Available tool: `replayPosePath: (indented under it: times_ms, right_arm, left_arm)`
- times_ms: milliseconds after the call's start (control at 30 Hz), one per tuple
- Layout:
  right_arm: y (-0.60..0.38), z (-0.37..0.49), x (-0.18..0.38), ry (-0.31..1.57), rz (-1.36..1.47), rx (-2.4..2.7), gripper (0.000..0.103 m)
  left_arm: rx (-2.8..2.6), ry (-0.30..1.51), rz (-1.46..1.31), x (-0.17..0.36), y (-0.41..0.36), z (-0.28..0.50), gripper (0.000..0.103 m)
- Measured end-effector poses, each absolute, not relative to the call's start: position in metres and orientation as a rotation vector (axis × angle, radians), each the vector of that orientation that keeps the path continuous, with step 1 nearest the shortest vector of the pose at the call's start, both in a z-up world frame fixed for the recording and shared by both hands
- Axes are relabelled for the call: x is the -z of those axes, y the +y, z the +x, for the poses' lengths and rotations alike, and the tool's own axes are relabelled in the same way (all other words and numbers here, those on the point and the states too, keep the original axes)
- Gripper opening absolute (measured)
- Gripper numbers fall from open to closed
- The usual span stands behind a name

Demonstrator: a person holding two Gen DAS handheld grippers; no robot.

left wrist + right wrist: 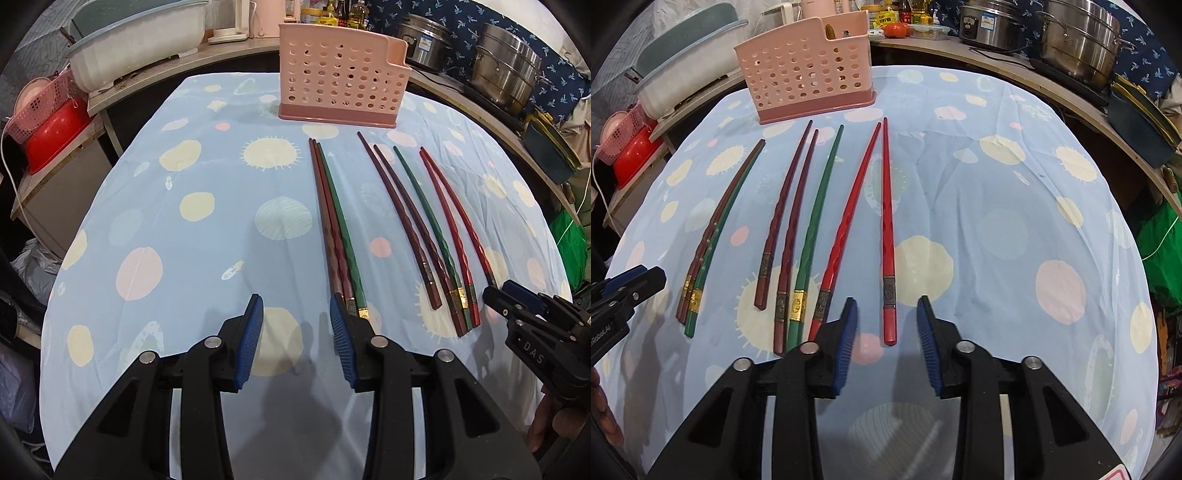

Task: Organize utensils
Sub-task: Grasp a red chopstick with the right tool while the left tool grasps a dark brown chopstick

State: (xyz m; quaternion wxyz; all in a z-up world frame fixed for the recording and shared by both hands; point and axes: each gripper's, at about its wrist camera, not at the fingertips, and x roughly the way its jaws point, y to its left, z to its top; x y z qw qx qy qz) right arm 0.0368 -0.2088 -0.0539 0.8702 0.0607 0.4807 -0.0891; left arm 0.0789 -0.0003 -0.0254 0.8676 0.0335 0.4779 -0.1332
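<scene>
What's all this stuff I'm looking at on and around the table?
Chopsticks: eight; three bundled at left (two dark red, one green), then two maroon, one green, two bright red; lying on the cloth.
Utensil holder: one, pink, perforated, at the far end of the table.
Tablecloth: one, light blue with pastel dots.
Steel pots: two, silver, on the counter at right.
Basin: one, white with blue rim, at far left.
Red bowl: one, under a pink basket, at left.
Bottles: several, behind the holder.
Left gripper: black with blue pads, jaws open beside the bundle.
Right gripper: same, jaws open around a bright red chopstick's end.
</scene>
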Motion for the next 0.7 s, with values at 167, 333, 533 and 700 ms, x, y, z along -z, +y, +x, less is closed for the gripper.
replayPosePath:
  times_ms: [167, 333, 533, 700]
  right_arm:
    - [-0.211, 0.038, 0.055, 1.004, 0.120, 0.189, 0.017]
    - [-0.214, 0.037, 0.055, 1.005, 0.132, 0.188, 0.012]
    - [-0.214, 0.037, 0.055, 1.006, 0.133, 0.188, 0.012]
    - [-0.214, 0.037, 0.055, 1.006, 0.133, 0.188, 0.012]
  left_arm:
    - [0.300, 1.020, 0.070, 0.031, -0.006, 0.080, 0.036]
    - [0.315, 1.033, 0.076, 0.037, -0.011, 0.079, 0.036]
    - [0.308, 1.036, 0.082, 0.041, -0.012, 0.080, 0.035]
    - [0.297, 1.029, 0.102, 0.043, -0.011, 0.081, 0.036]
